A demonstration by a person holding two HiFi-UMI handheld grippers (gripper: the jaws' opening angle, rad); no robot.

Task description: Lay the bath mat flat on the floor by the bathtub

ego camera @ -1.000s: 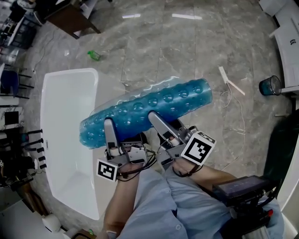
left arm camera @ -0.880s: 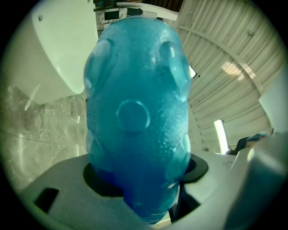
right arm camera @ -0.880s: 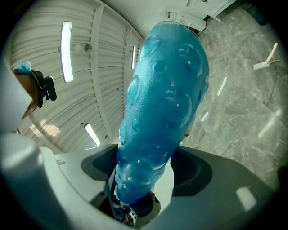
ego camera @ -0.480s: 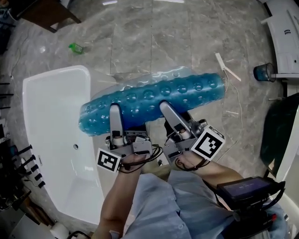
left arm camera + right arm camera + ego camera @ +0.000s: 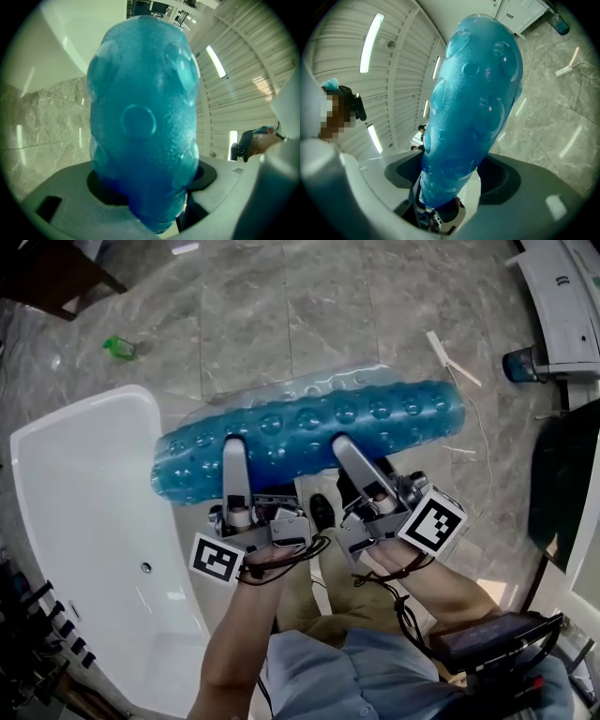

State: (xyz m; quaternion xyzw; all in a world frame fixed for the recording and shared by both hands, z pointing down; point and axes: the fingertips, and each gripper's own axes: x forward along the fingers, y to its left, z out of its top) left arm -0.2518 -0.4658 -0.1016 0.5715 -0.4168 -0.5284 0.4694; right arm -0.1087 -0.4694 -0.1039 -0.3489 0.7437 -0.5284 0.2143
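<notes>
Spanning the head view, the grey marble floor (image 5: 281,315) carries a white bathtub (image 5: 84,549) at the left. The blue bath mat (image 5: 309,432) is rolled into a tube and held off the floor just beside the tub. Its long axis runs left to right, the right end slightly farther from the person. The left gripper (image 5: 232,444) and right gripper (image 5: 343,448) each clamp the roll near mid-length. A green bottle (image 5: 119,347) lies beyond the tub.
</notes>
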